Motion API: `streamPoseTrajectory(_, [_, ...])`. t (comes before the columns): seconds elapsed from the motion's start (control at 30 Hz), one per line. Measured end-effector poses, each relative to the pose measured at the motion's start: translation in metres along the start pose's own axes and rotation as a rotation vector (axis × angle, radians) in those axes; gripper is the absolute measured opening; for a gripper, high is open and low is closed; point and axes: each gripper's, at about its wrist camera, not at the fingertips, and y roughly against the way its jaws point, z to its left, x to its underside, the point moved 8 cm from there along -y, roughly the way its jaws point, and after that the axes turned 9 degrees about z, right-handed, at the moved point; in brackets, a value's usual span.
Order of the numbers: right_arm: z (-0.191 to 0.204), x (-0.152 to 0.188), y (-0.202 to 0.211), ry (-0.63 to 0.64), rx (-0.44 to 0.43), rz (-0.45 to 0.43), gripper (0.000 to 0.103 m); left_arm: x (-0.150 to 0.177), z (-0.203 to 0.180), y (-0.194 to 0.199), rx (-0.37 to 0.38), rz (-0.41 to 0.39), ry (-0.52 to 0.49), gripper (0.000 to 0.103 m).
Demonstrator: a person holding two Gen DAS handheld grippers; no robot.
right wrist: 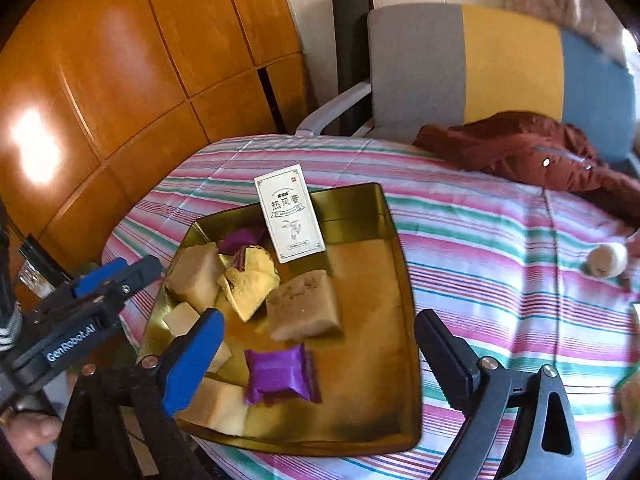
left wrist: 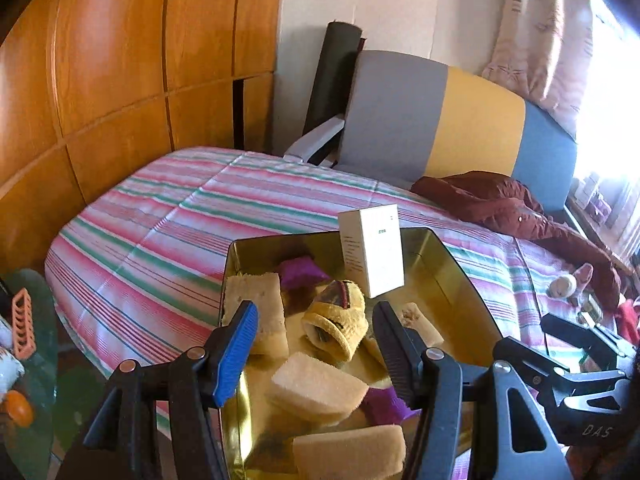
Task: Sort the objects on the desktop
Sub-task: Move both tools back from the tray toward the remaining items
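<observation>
Gold metal forms the tin [right wrist: 360, 216], where the purple sachet [right wrist: 282, 374] lies at six o'clock: light, slippery, best pinched across its crimped edges. Both the left gripper [left wrist: 316, 316] and right gripper [right wrist: 320, 340] are seen spread apart, empty.

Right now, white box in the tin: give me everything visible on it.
The white box is a slim rectangular carton, apparently cardboard, closed. Its front has a thin border, dark Chinese characters and a small line drawing; the narrow side carries fine print. It stands on end at the far side of the gold tin, tilted back against the far wall and rising above the rim. A purple packet lies by its base. No gripper touches it.
</observation>
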Motion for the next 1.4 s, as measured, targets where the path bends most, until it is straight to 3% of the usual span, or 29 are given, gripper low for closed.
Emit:
streamPoseTrajectory(0.87, [-0.041,0.046,0.037,-0.047,0.144,-0.066,0.101,0.027,-0.062,0.021,0.036,0.009,-0.168,0.061])
streamPoseTrajectory(1.4, [-0.123,0.077,0.052,-0.209,0.230,-0.027,0.102,0.043,-0.112,0.015,0.095,0.046,-0.292,0.061])
